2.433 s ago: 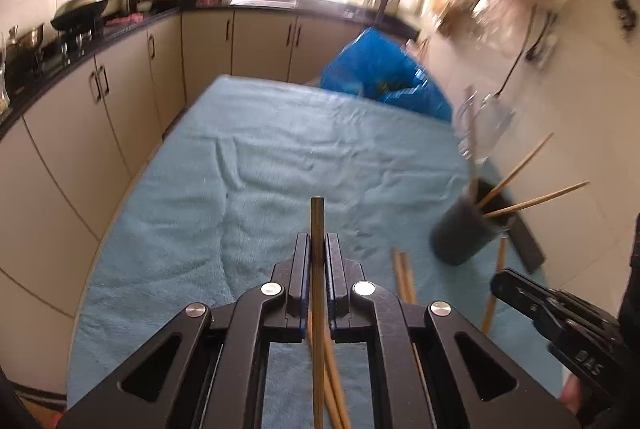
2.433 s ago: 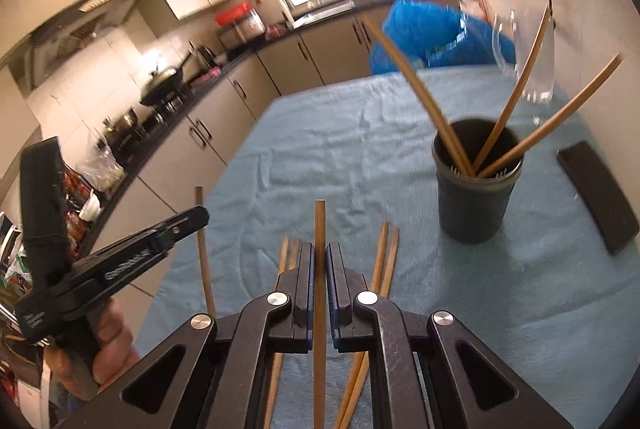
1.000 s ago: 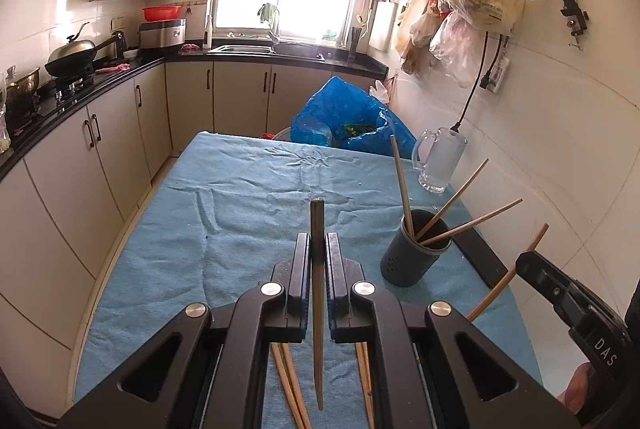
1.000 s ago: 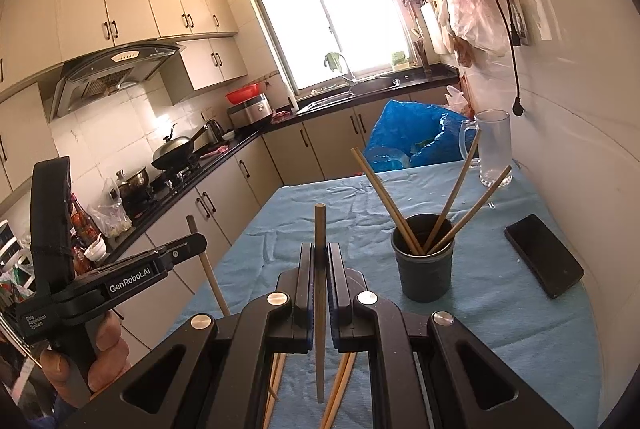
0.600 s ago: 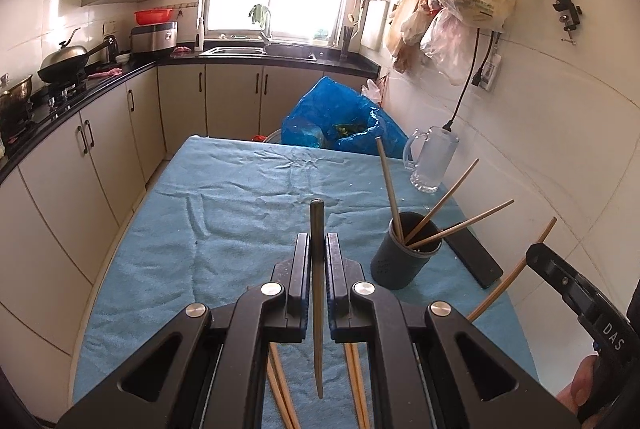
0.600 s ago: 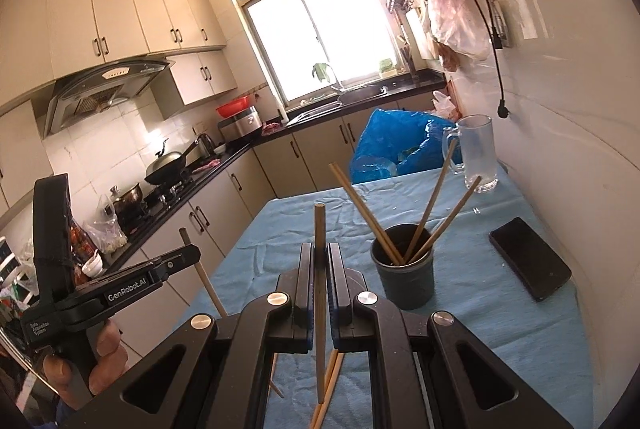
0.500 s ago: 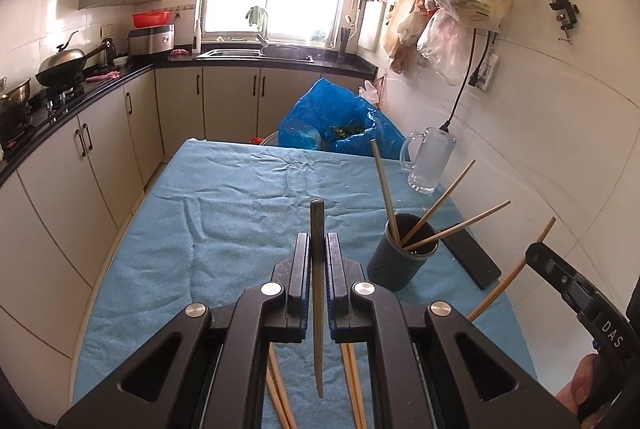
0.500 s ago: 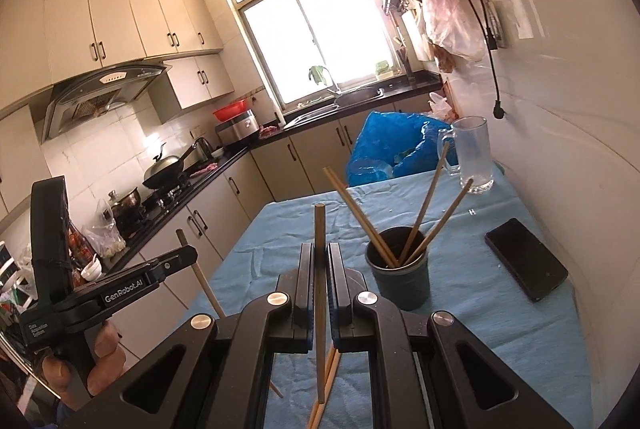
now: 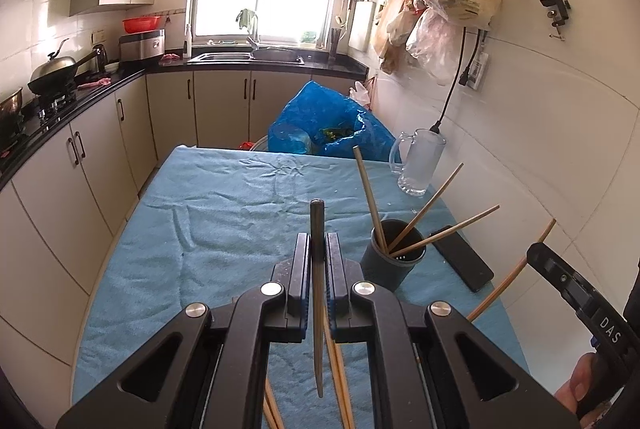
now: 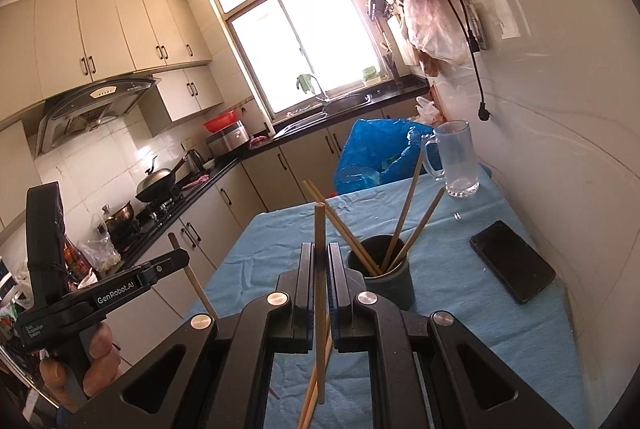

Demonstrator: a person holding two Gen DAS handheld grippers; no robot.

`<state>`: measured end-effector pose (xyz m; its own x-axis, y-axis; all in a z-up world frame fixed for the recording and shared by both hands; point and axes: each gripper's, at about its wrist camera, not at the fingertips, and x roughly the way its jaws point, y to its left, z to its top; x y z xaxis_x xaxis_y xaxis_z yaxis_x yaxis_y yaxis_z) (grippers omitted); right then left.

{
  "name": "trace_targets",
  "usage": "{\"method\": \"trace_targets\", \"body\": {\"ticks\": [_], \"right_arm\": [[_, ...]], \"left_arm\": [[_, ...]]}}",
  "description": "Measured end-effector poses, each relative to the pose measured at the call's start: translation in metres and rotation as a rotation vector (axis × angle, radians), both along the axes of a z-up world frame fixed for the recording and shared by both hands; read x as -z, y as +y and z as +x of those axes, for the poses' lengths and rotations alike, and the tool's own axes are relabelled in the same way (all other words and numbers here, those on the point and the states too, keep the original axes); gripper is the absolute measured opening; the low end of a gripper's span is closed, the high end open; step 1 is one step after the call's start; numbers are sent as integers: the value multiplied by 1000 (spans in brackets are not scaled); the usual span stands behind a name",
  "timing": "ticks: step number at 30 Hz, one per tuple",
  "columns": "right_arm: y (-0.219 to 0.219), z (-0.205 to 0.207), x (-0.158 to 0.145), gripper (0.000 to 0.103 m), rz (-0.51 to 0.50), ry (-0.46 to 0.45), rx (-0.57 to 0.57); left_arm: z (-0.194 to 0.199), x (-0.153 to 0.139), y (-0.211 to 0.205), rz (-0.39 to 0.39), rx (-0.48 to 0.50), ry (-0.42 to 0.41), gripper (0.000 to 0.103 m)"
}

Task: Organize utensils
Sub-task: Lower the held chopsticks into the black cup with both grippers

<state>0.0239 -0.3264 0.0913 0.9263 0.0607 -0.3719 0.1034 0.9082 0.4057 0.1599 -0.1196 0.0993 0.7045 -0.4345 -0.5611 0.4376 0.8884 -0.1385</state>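
4 chopsticks [image 10: 404, 225] already stand in the dark holder [image 10: 387, 283] on the desk [image 9: 224, 229], each hand-held gripper, left [image 9: 317, 285] and right [image 10: 319, 289], is closed on 1 more, and a few loose chopsticks [image 9: 338, 377] lie below.

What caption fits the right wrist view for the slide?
Right gripper shut on a chopstick, raised near the holder; left gripper holds another.
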Motion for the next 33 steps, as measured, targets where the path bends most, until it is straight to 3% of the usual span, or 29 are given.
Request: {"method": "trace_targets", "body": {"ticks": [20, 33], "right_arm": [[-33, -16, -39, 7, -28, -89, 107], [-51, 15, -78, 7, -74, -153, 159]], "left_arm": [[9, -38, -54, -13, 89, -59, 6], [39, -81, -84, -67, 83, -133, 6]]}}
